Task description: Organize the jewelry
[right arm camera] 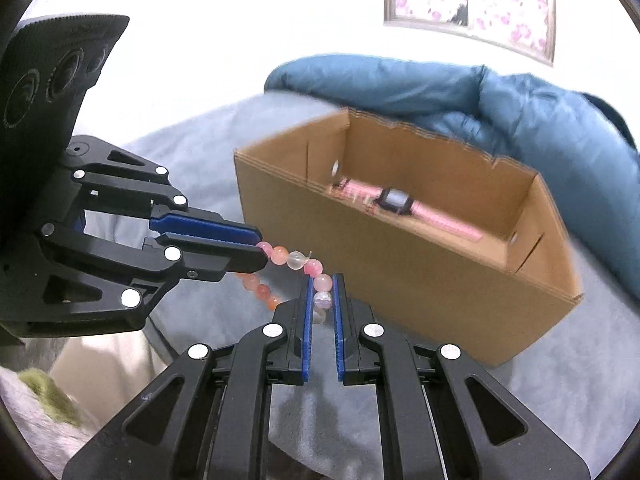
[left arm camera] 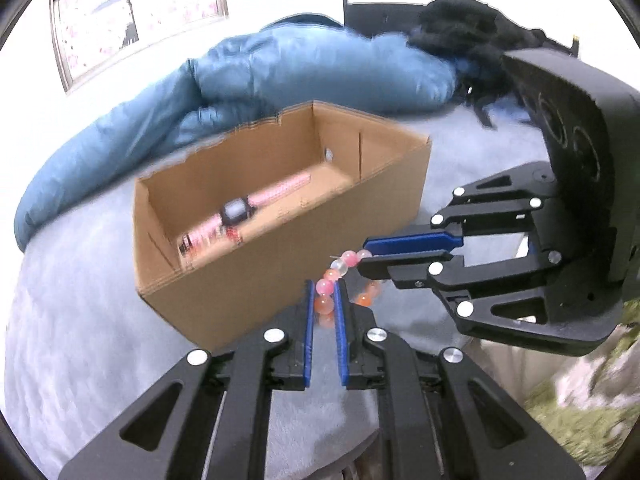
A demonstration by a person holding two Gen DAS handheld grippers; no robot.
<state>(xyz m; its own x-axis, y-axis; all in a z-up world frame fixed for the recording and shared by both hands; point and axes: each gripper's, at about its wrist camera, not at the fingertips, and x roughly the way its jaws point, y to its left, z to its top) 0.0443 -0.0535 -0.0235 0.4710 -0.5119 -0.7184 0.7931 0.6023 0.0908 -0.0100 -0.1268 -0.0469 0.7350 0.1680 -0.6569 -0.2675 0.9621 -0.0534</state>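
A bracelet of pink, orange and clear beads [left arm camera: 336, 276] [right arm camera: 296, 260] hangs between both grippers, above the grey bed cover. My left gripper [left arm camera: 323, 292] is shut on one end of it; it also shows in the right wrist view [right arm camera: 260, 248]. My right gripper [right arm camera: 322, 288] is shut on the other end; it shows in the left wrist view [left arm camera: 366, 256]. An open cardboard box [left arm camera: 280, 248] [right arm camera: 400, 280] stands just beyond. A pink-strapped watch [left arm camera: 240, 212] [right arm camera: 396, 202] lies inside it.
A blue puffy duvet [left arm camera: 248, 76] [right arm camera: 480, 96] is bunched behind the box. Dark clothing [left arm camera: 472, 28] lies at the far right of the bed. A framed floral picture [right arm camera: 472, 4] hangs on the white wall. The bed edge drops off near the grippers [right arm camera: 120, 352].
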